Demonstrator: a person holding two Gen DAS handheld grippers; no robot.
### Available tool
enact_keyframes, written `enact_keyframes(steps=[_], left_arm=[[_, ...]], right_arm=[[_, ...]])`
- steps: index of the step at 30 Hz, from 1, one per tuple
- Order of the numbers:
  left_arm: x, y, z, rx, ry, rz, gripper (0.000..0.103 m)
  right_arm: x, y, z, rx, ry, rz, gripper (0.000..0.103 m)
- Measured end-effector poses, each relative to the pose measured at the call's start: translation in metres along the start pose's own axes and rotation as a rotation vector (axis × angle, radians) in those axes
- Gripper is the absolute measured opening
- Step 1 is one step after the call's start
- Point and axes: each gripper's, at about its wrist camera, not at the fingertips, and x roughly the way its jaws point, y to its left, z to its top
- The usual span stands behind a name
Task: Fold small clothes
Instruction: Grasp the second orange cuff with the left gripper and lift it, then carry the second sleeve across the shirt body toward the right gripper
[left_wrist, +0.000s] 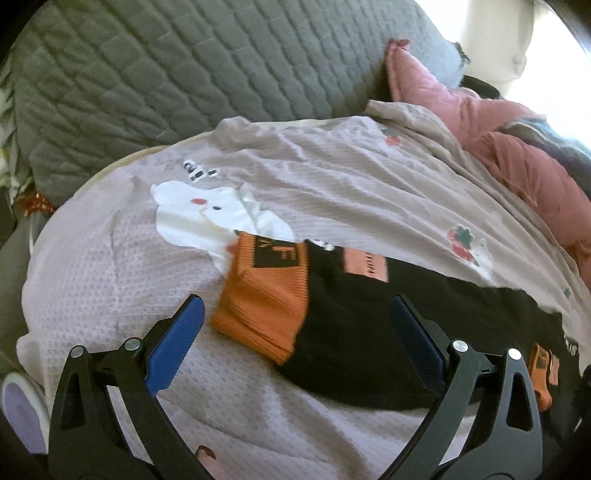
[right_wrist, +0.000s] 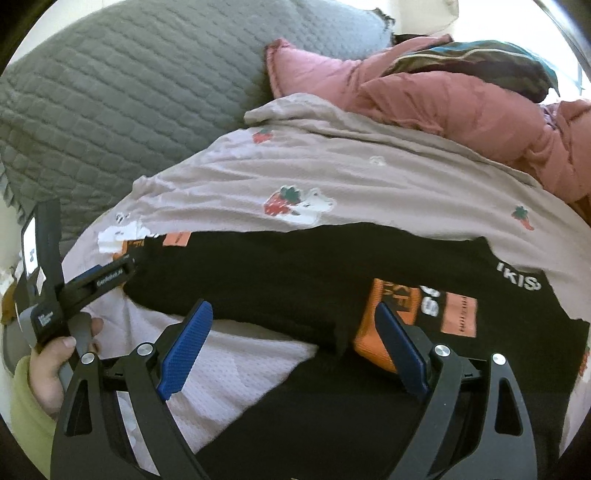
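With both my left gripper (left_wrist: 295, 332) and right gripper (right_wrist: 295, 339) spread wide and empty, I should pinch the black garment's (right_wrist: 277, 273) orange cuffs (left_wrist: 258, 306) squarely before folding.

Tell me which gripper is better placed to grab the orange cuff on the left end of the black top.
Left, probably. The left gripper is open with that orange cuff lying between its fingers. The right gripper is also open but sits over the other orange cuff at the far end of the black top.
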Motion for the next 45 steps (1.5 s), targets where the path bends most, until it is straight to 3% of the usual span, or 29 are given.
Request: enact_keyframes(steps=[2,7,8,10,12,18,25,27,33,45], left_arm=[[0.006,0.004,0.001,-0.016,0.013,-0.009,0.09],[0.026,0.009,0.003,-0.028,0.066,-0.005,0.062],[0.028,0.009,0.003,-0.024,0.066,-0.005,0.048],[0.03,0.007,0.003,-0.008,0.068,-0.018,0.034],[0.025,0.003,0.004,0.009,0.054,-0.063,0.012],[0.004,-0.009,0.005,0.042,-0.011,-0.207,0.008],[-0.038,-0.039,0.008,0.092,-0.084,-0.367,0.008],[-0.046,-0.051,0.007,0.092,-0.077,-0.435,0.008],[-0.064,-0.09,-0.009,0.157,-0.041,-0.545,0.008],[-0.078,-0.185,-0.041,0.29,0.062,-0.646,0.008]], right_arm=[[0.011,0.006,0.001,-0.012,0.014,0.011,0.089],[0.026,0.011,-0.005,-0.008,0.027,0.028,0.089],[0.029,0.01,-0.007,-0.002,0.031,0.033,0.089],[0.035,0.008,-0.014,0.014,0.042,0.041,0.089],[0.038,0.005,-0.021,0.029,0.052,0.041,0.089],[0.031,-0.022,-0.04,0.117,0.064,0.026,0.089],[0.0,-0.062,-0.047,0.195,0.013,-0.011,0.089],[-0.01,-0.074,-0.048,0.217,-0.003,-0.023,0.089],[-0.047,-0.112,-0.059,0.29,-0.059,-0.057,0.089],[-0.103,-0.181,-0.099,0.439,-0.129,-0.129,0.089]])
